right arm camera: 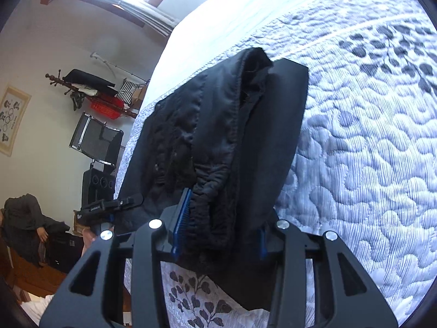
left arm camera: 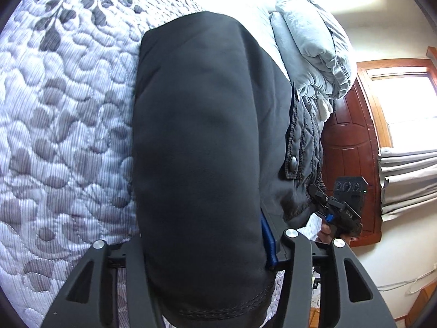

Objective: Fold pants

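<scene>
The black pants [left arm camera: 196, 142] fill the middle between the fingers in both wrist views. Bare quilted bedspread [left arm camera: 62, 125] lies open on the left; on the far right, folded pale bedding [left arm camera: 308, 46] crowds the pants' edge.

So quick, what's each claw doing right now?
Left claw: closed on the black pants.
Right claw: closed on the same pants, at the bunched waistband.

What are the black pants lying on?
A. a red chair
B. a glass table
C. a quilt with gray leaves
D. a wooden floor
C: the pants lie on a white quilt stitched with gray leaves, while the right gripper and left gripper each pinch an end.
</scene>
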